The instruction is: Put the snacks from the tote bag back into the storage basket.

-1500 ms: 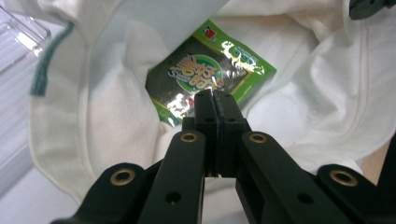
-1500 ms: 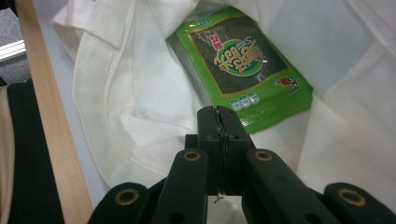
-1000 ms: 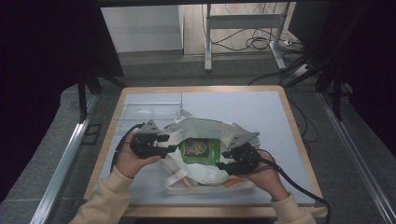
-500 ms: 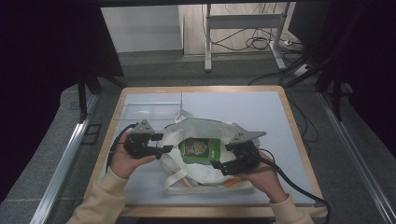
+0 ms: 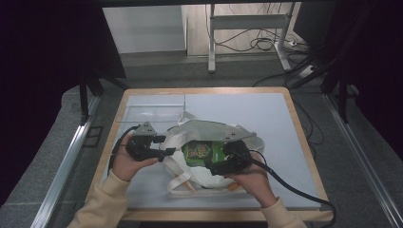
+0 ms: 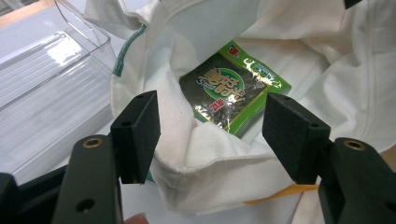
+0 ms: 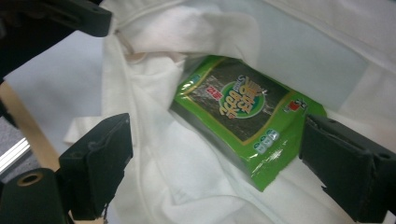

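since the earlier frame both tools have just been opening, and the right tool [image 5: 219, 160] has drawn a little toward the person.

high view: a white cloth bag [image 5: 209, 133] lies on the counter [image 5: 280, 118], mouth spread, with a green snack packet [image 5: 203, 153] inside. the left tool [image 5: 164, 152] sits at the bag's left edge.

left gripper view: the jaws stand wide apart, the bag's rim [image 6: 205, 154] between them without being pinched. a clear plastic tray [image 6: 46, 88] lies beside the bag.

right gripper view: the jaws gape over the packet [image 7: 243, 112], gripping nothing.
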The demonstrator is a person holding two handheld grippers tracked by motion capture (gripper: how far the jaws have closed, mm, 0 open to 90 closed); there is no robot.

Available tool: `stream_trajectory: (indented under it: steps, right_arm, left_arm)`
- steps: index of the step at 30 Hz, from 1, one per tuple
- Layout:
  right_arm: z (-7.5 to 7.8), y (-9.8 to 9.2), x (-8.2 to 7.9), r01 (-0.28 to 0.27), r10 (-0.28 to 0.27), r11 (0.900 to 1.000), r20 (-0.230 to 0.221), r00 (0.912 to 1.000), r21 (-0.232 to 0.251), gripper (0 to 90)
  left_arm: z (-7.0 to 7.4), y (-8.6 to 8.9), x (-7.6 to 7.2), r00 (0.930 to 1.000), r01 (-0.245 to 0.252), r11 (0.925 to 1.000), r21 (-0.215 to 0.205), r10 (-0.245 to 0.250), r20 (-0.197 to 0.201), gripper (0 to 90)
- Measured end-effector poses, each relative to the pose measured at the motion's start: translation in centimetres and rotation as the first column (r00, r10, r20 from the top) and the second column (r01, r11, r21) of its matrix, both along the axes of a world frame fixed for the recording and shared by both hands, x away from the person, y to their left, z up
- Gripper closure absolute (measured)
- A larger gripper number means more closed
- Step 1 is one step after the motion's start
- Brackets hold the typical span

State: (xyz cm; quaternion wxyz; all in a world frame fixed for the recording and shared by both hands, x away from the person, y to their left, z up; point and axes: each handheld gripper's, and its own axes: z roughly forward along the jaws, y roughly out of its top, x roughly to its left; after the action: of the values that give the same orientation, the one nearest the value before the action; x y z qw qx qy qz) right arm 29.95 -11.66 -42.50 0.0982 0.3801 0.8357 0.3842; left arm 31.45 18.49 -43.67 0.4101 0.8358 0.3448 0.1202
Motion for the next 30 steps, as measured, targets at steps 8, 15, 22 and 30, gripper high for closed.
stream_trajectory:
  steps: [8, 15, 22, 30]
  right_arm:
    - [-0.5, 1.2, 1.8, 0.067, -0.068, 0.998, -0.068, 0.9954, -0.016, 15.7]
    - [-1.2, 2.7, 3.4, 0.113, -0.122, 0.989, -0.097, 0.9878, -0.094, 20.6]
    - [-2.0, 3.0, 5.2, 0.151, -0.173, 0.977, -0.15, 0.9734, -0.149, 23.9]
    - [-3.0, 3.9, 6.1, 0.142, -0.185, 0.965, -0.186, 0.9651, -0.22, 24.6]
  left_arm:
    - [0.0, 0.0, 0.2, 1.0, 0.009, 0.9999, -0.007, -0.009, 0.005, 37.1]
    - [0.1, 0.0, 0.4, 0.9997, 0.015, 0.9999, -0.005, -0.015, 0.021, 37.5]
    - [-0.1, 0.0, 0.7, 0.9996, 0.021, 0.9998, -0.004, -0.021, 0.016, 37.3]
    - [-0.1, -0.1, 0.5, 0.9995, 0.024, 0.9997, -0.004, -0.024, 0.019, 37.2]
